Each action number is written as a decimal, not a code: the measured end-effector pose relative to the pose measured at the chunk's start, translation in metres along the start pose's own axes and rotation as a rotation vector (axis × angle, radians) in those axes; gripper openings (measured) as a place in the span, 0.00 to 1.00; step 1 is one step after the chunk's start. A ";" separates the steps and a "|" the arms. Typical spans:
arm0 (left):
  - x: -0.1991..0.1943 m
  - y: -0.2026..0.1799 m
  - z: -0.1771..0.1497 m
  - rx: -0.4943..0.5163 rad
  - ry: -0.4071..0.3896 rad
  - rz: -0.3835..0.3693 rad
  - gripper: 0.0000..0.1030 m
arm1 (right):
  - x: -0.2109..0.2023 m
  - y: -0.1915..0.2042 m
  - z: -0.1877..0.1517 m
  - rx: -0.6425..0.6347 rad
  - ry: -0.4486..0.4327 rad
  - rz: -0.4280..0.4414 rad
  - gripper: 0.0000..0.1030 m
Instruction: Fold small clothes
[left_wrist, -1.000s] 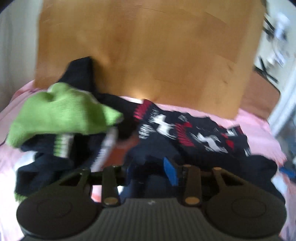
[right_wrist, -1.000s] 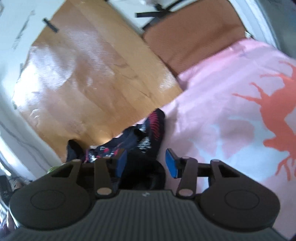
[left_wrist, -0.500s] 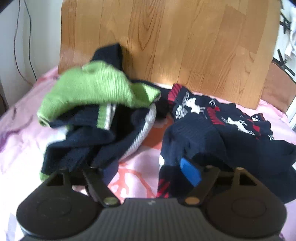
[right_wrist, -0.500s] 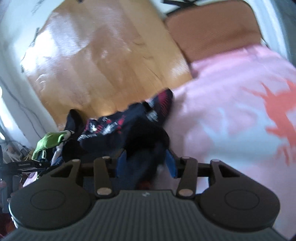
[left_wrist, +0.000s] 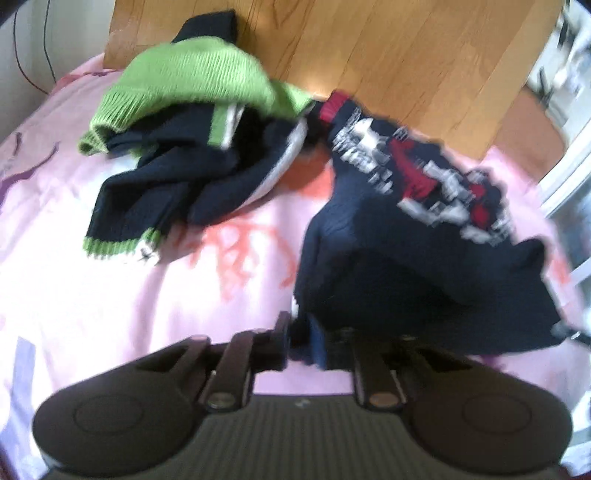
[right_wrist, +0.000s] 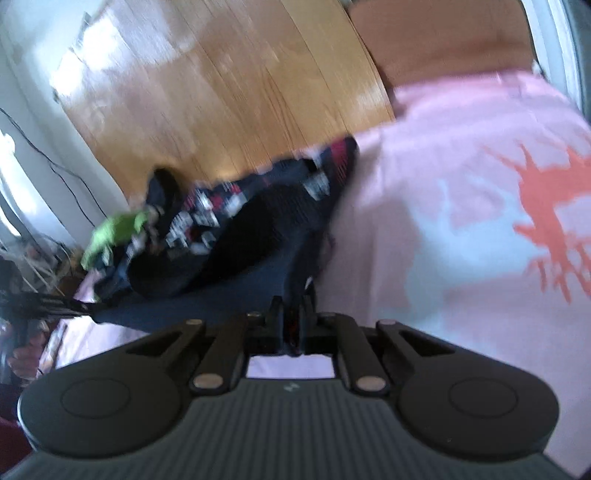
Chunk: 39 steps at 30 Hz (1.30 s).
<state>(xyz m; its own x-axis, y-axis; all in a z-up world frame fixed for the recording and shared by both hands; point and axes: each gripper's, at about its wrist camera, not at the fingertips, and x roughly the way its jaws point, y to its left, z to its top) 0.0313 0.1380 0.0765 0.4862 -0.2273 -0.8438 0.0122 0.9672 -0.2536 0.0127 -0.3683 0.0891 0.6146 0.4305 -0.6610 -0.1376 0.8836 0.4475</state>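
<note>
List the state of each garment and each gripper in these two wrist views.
Patterned navy sweater: crumpled, near edge pinched by both grippers.
Green and navy garment: loose heap on the pink bedspread, untouched, apart from both grippers.
Left gripper: jaws have just been closing, now clamped on the sweater's dark hem.
Right gripper: jaws have just been closing, now pressed together on a fold of the sweater.

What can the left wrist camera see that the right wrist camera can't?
Only the left wrist view shows the left gripper, its jaws just closed on the dark patterned jumper, and the navy piece with a green cuff. Only the right wrist view shows the right gripper, its jaws just closed on that jumper's edge, and the big orange print. Both show the jumper, green knit, pink bedspread and wooden board.
</note>
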 end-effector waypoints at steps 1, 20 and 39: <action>-0.003 -0.002 0.002 0.016 -0.014 0.016 0.26 | 0.003 -0.003 -0.001 0.001 0.008 -0.022 0.11; 0.059 -0.080 0.090 0.248 -0.085 0.103 0.27 | 0.115 0.034 0.078 -0.103 0.014 0.061 0.14; 0.219 -0.157 0.251 0.334 -0.006 0.124 0.90 | 0.259 0.015 0.232 -0.096 0.128 0.018 0.57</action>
<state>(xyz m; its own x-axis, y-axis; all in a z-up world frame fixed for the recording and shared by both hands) 0.3551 -0.0358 0.0502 0.5068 -0.1059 -0.8555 0.2376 0.9711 0.0205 0.3503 -0.2864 0.0645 0.5083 0.4609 -0.7275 -0.2252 0.8865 0.4043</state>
